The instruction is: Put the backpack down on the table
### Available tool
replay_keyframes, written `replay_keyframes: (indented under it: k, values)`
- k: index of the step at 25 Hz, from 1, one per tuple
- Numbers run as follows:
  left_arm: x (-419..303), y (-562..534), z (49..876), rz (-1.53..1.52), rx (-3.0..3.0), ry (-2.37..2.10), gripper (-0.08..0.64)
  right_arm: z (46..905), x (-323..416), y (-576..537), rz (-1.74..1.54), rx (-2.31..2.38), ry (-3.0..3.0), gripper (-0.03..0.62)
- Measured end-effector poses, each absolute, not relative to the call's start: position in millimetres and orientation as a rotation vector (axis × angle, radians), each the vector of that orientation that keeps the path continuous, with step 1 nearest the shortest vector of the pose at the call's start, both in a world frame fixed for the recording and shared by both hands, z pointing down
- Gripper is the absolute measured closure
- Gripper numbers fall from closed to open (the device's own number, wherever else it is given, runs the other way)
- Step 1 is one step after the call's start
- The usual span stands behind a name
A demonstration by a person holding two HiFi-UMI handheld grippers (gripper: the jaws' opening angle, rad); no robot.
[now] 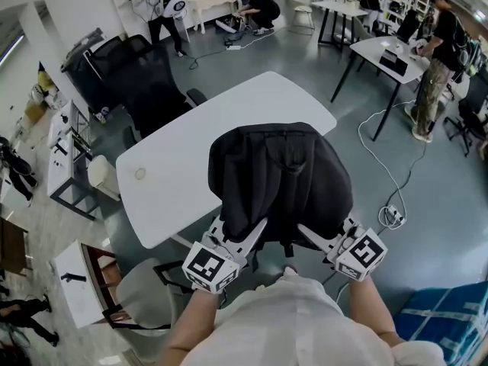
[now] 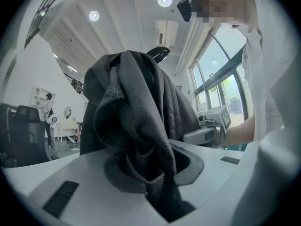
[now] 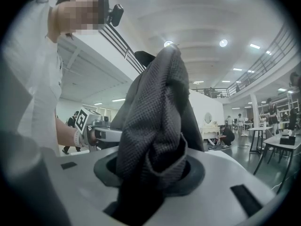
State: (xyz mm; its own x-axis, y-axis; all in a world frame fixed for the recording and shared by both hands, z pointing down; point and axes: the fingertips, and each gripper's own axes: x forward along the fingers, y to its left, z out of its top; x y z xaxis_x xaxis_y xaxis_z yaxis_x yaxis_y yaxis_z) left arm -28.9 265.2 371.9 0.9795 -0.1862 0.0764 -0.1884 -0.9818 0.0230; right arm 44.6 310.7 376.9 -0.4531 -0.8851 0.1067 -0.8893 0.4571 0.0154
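One black backpack [image 1: 278,178] is at the centre of the frame, over the near edge of the one white table [image 1: 175,174], with two claws, left claw [image 1: 255,233] and right claw [image 1: 309,235], each clamped on its fabric.

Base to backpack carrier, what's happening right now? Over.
Left gripper, right gripper: both shut on backpack. Held over near end of white table. No obstacle visible.
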Motion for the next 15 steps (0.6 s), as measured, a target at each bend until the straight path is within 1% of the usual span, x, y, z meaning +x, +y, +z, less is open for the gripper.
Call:
replay_keyframes:
  k: [8,15]
  values:
    - [-45,265,381,0.112,3.074,-0.307,0.448,386,29,311,0.083,1.586,-2.594,0.4]
    - [-43,260,383,0.114,3.064,-0.317,0.448,389,32,305,0.094,1.586,-2.607,0.4]
